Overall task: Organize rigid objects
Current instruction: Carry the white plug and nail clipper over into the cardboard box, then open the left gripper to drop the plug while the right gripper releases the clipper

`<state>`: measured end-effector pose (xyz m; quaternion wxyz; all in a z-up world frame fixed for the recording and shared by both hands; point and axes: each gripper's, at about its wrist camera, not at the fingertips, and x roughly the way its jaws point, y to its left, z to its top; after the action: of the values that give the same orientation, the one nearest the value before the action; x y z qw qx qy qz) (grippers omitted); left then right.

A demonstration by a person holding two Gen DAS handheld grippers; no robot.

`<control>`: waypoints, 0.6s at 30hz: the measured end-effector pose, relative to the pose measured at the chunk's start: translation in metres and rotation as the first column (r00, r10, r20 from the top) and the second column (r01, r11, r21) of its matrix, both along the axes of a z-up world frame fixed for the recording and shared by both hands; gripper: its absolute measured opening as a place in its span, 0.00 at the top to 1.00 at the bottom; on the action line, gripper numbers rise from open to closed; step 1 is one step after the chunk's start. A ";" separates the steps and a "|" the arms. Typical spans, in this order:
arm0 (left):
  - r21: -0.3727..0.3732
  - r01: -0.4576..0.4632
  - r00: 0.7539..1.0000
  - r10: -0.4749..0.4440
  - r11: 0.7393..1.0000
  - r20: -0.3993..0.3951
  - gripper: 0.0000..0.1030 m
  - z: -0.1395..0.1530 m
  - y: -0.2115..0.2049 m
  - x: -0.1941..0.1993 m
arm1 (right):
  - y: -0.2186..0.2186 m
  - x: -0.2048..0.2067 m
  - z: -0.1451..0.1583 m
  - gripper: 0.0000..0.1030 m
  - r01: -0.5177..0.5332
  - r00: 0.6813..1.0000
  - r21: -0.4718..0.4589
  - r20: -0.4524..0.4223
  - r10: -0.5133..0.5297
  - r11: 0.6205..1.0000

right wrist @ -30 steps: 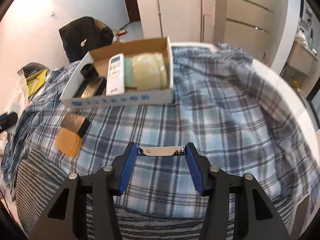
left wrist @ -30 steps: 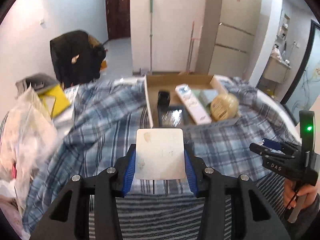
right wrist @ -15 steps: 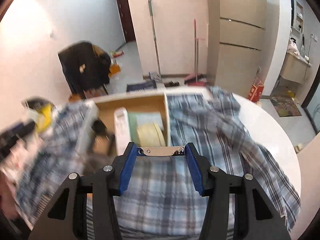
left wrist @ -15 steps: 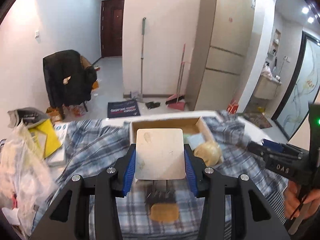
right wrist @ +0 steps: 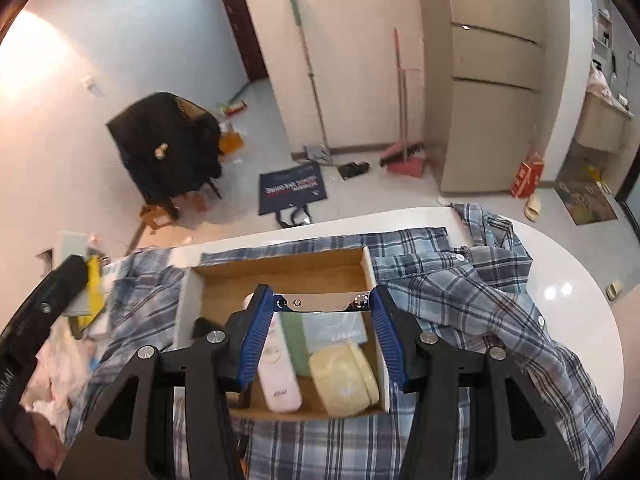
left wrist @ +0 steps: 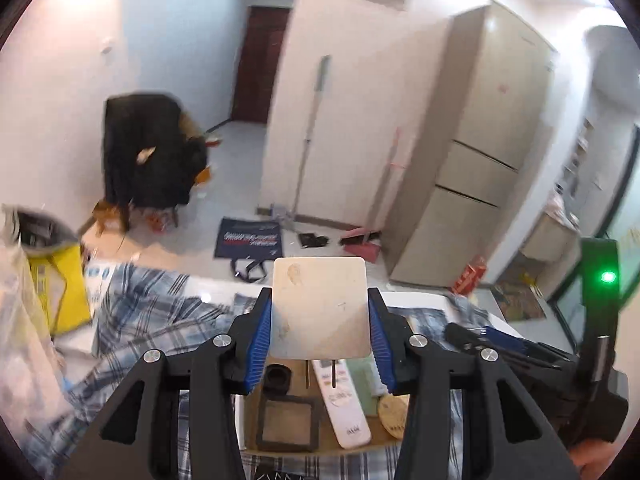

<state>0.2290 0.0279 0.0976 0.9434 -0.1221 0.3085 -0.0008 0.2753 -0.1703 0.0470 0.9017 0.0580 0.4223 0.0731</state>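
Note:
My left gripper (left wrist: 320, 310) is shut on a flat beige square plate (left wrist: 320, 300), held upright above the near part of an open cardboard box (left wrist: 320, 450). My right gripper (right wrist: 322, 304) is shut on a shiny metal bar (right wrist: 320, 303) and hangs over the same box (right wrist: 280, 270). Inside the box lie a white remote (right wrist: 278, 376), a green flat piece (right wrist: 294, 340), a pale yellow round tub (right wrist: 344, 376) and, at the left, a black square frame (left wrist: 286, 424) and a small black cup (left wrist: 278, 376). The right gripper's tips (left wrist: 472, 334) also show in the left wrist view.
The box rests on a blue plaid shirt (right wrist: 480, 292) spread over a round white table (right wrist: 568, 272). Plastic bags (right wrist: 52, 368) and a yellow bag (left wrist: 64, 292) crowd the table's left side. Beyond stand a chair with a black coat (right wrist: 168, 148), brooms and a fridge (left wrist: 480, 160).
Both grippers have risen and come forward over the cardboard box, which now lies directly beneath them. Each keeps its hold on the same piece.

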 end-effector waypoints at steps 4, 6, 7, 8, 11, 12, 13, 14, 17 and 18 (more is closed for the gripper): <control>0.036 -0.029 0.999 0.030 0.999 -0.025 0.55 -0.036 0.014 0.020 | 0.007 0.023 -0.025 0.52 -0.020 0.999 0.037 -0.029 0.021 0.999; 0.014 -0.019 0.999 0.020 1.000 -0.043 0.55 -0.048 0.019 0.031 | 0.006 0.030 -0.046 0.52 -0.059 0.995 0.121 -0.072 0.068 0.991; -0.007 -0.006 0.999 0.006 1.000 -0.051 0.55 -0.057 0.023 0.038 | 0.005 0.033 -0.054 0.52 -0.054 0.994 0.129 -0.089 0.066 0.990; -0.008 0.010 0.998 -0.011 1.000 -0.061 0.55 -0.061 0.022 0.043 | 0.007 0.038 -0.059 0.52 -0.043 0.993 0.091 -0.103 0.052 0.995; 0.012 0.082 0.992 -0.080 0.997 -0.098 0.55 -0.080 0.012 0.056 | 0.009 0.043 -0.070 0.52 -0.039 0.994 0.051 -0.099 0.044 0.998; 0.009 0.098 0.989 -0.097 0.995 -0.113 0.54 -0.087 0.009 0.058 | 0.010 0.045 -0.075 0.52 -0.054 0.991 0.072 -0.119 0.062 0.996; -0.003 0.114 0.985 -0.114 0.993 -0.131 0.55 -0.093 0.006 0.061 | 0.011 0.047 -0.080 0.52 -0.065 0.989 0.083 -0.131 0.075 0.994; -0.018 0.124 0.981 -0.125 0.992 -0.151 0.55 -0.100 0.005 0.063 | 0.012 0.048 -0.085 0.52 -0.072 0.987 0.077 -0.138 0.083 0.994; 0.001 0.114 0.978 -0.112 0.993 -0.174 0.55 -0.111 0.000 0.066 | 0.015 0.051 -0.101 0.52 -0.089 0.983 0.048 -0.159 0.096 0.995; 0.033 0.107 0.980 -0.100 0.994 -0.172 0.55 -0.113 -0.003 0.065 | 0.014 0.053 -0.106 0.52 -0.094 0.979 0.060 -0.174 0.103 0.994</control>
<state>0.2944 0.0246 -0.0151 0.9145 -0.0856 0.3940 -0.0330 0.3278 -0.1558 -0.0590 0.8542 0.0664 0.5008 0.1230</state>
